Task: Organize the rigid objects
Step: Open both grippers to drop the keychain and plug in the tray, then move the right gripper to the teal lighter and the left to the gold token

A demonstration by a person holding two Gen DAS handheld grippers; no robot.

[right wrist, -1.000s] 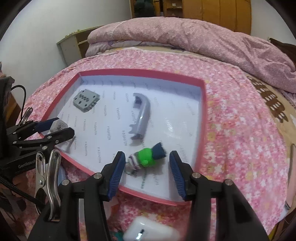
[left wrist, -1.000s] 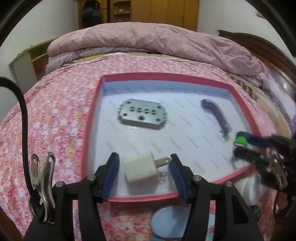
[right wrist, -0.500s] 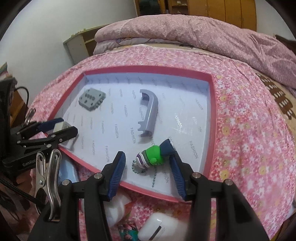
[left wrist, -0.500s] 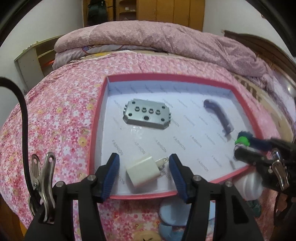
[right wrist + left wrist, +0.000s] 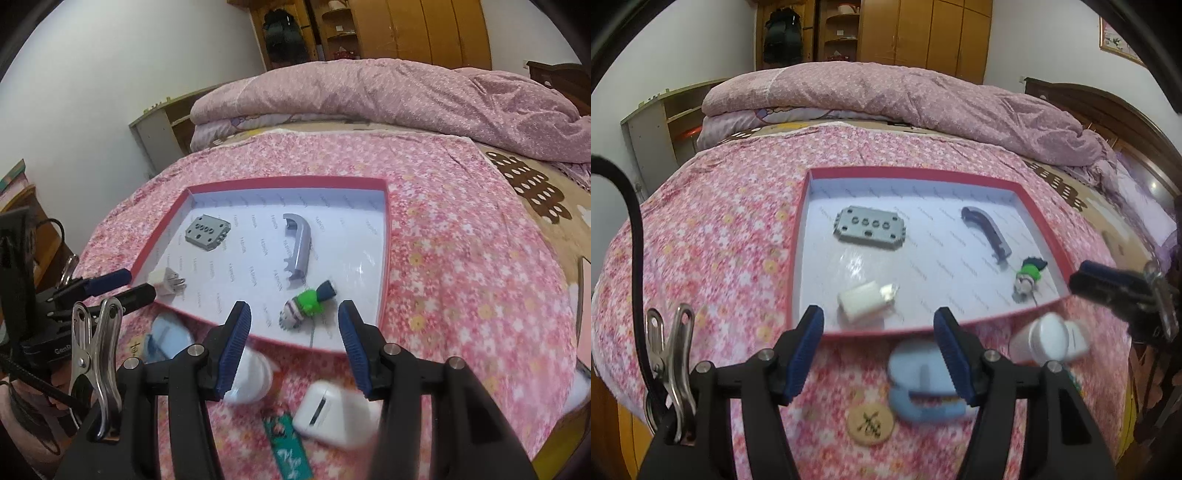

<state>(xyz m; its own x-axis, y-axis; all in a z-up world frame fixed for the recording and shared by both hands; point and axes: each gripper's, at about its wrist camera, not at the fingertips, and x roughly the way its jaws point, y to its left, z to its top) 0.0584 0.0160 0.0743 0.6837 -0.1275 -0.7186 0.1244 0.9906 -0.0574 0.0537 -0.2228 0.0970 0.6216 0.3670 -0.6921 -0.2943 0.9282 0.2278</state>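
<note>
Tray (image 5: 800, 236): red-rimmed, white inside, lying on the pink floral bedspread (image 5: 713, 236); 4 items sitting in it.
Plate (image 5: 870, 228): grey metal w/ holes, lying flat in the tray's far-left part.
Handle (image 5: 988, 230): grey, curved, lying in the far-right part, well apart from the plate.
Charger (image 5: 861, 303): white plug, prongs pointing right, lying near the tray's front-left rim, clear of the L gripper.
Toy (image 5: 1028, 272): small figure w/ green top, lying near the front-right corner, just beside the handle's lower end.
L gripper (image 5: 881, 354): jaws opening, nothing btwn the pads; tips hanging over the tray's front rim, charger lying just beyond them.
R gripper (image 5: 293, 343): jaws standing apart, gripping nothing; tips hanging over the front rim, toy lying just ahead, untouched.
Outside tray, near side: blue case (image 5: 923, 384), blurry, lying under the L gripper's right finger; white bottle (image 5: 1049, 338) just to its right; round wooden token (image 5: 870, 422) in front.
R view extras: white case (image 5: 334, 413) lying on the bedspread below the R gripper, green strip (image 5: 290, 443) beside it.
Far end: pink quilt (image 5: 905, 103) bunched up across the bed.
</note>
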